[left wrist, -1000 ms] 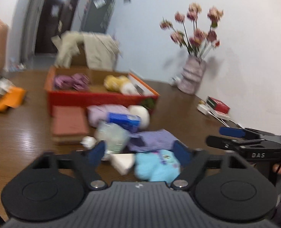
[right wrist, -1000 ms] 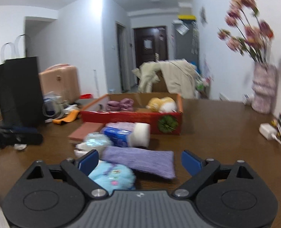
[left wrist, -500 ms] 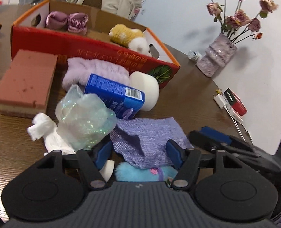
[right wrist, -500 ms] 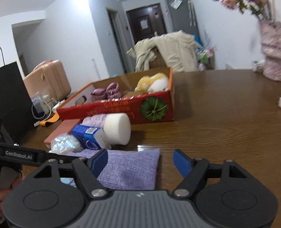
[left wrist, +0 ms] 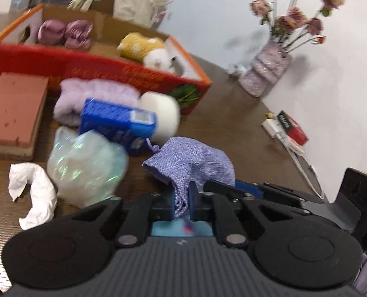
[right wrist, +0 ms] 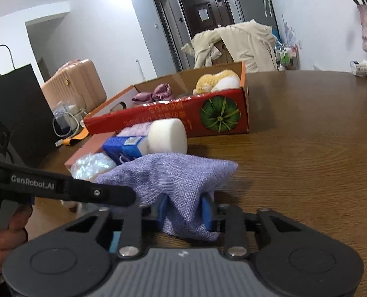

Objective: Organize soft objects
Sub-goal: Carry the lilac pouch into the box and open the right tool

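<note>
the pouch is a purple woven drawstring bag lying on the table at the near edge of the pile, just right of the crinkly film bag and near the blue pack and white foam. both grippers have it. the left gripper is pressed together on a thin fold at its near edge, cloth squeezed flat between the pads. the right gripper has a thicker bunch of the same cloth between its jaws; they are closing, and the pads already dent the fabric on both sides.

it looks light and limp, with no stiffness of its own: the cloth tents up between the two grips and sags away from them. the weave is coarse, so it should not slip easily from the pads, but a thin single fold can pull out if the two hands move apart. taking a doubled bunch of cloth, as the right side does, seems the safer hold. the drawstring at the far end hangs loose and could catch on the blue pack.

the red box, far left, already holds a yellow plush and pink scrunchies; it is the likely place for the pouch.
</note>
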`<state>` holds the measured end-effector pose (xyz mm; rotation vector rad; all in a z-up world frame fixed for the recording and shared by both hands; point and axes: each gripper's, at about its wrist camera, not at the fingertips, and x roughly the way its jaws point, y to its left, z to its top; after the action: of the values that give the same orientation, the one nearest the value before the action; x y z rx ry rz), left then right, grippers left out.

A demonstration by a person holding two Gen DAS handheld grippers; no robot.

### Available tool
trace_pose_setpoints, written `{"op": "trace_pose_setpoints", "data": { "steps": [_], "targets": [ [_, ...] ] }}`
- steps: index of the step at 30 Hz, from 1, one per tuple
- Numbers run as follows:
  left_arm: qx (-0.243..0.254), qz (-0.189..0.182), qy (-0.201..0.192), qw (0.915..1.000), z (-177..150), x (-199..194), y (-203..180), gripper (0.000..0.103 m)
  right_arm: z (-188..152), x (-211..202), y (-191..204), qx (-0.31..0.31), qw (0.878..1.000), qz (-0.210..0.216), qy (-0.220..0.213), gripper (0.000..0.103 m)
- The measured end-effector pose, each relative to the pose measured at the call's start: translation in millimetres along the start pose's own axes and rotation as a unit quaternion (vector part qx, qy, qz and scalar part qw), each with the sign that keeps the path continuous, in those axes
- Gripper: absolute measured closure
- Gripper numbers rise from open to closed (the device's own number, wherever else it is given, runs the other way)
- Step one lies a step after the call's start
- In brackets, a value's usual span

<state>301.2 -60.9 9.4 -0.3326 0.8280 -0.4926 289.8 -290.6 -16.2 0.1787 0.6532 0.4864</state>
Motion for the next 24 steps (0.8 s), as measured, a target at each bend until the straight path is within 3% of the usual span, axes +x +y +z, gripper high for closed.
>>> {"op": "trace_pose_setpoints", "data": {
  "steps": [7, 15, 20, 24],
  "targets": [
    [0.052, -0.024, -0.060, 0.9966, -10, -51, -34, 0.093, 6, -52, 21, -0.014, 0.998, 0.004, -0.059, 0.082],
    [0.067, -0.027, -0.092, 0.9931, -21, -92, -34, 0.093, 4, -78, 52, -0.022, 0.996, 0.010, -0.089, 0.082],
    [0.095, -0.026, -0.120, 0.9878, 4, -104, -37, 0.093, 24, -79, 66, -0.047, 0.992, 0.001, -0.117, 0.082],
    [0.118, -0.026, -0.147, 0.9818, 47, -96, -36, 0.093, 65, -68, 62, -0.063, 0.988, 0.004, -0.139, 0.081]
  ]
}}
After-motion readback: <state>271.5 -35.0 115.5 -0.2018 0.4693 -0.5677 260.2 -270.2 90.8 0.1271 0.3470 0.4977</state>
